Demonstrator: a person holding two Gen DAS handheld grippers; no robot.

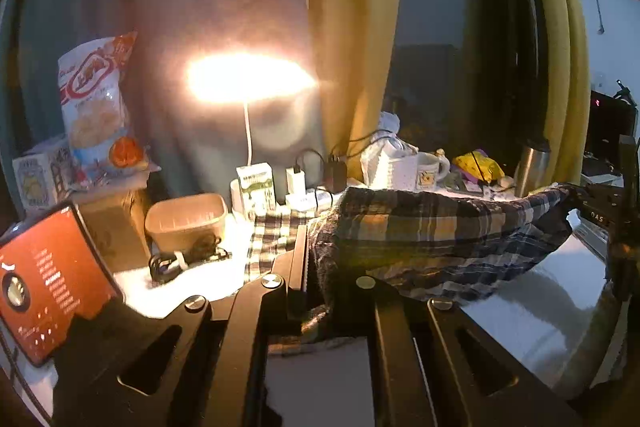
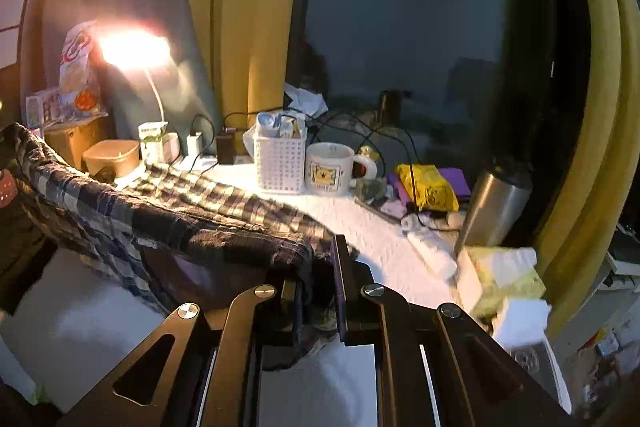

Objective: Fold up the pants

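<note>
The plaid pants (image 1: pixel 432 227) hang lifted above the white table (image 1: pixel 540 291), stretched between both grippers. My left gripper (image 1: pixel 310 267) is shut on one end of the cloth, which bunches over its fingers. At the far right of the left wrist view the other gripper (image 1: pixel 624 211) holds the opposite end. In the right wrist view the pants (image 2: pixel 168 215) run from the left edge across to my right gripper (image 2: pixel 318 275), shut on a dark fold of the fabric. The far part of the cloth still rests on the table (image 2: pixel 384 239).
A lit lamp (image 1: pixel 248 77), beige tub (image 1: pixel 186 221), snack bag (image 1: pixel 96 99) and tablet (image 1: pixel 52 279) stand at the left. A white basket (image 2: pixel 280 163), mug (image 2: pixel 330 169), yellow packet (image 2: pixel 428 187), steel flask (image 2: pixel 492 207) and tissue pack (image 2: pixel 504 275) line the back and right. Yellow curtains hang behind.
</note>
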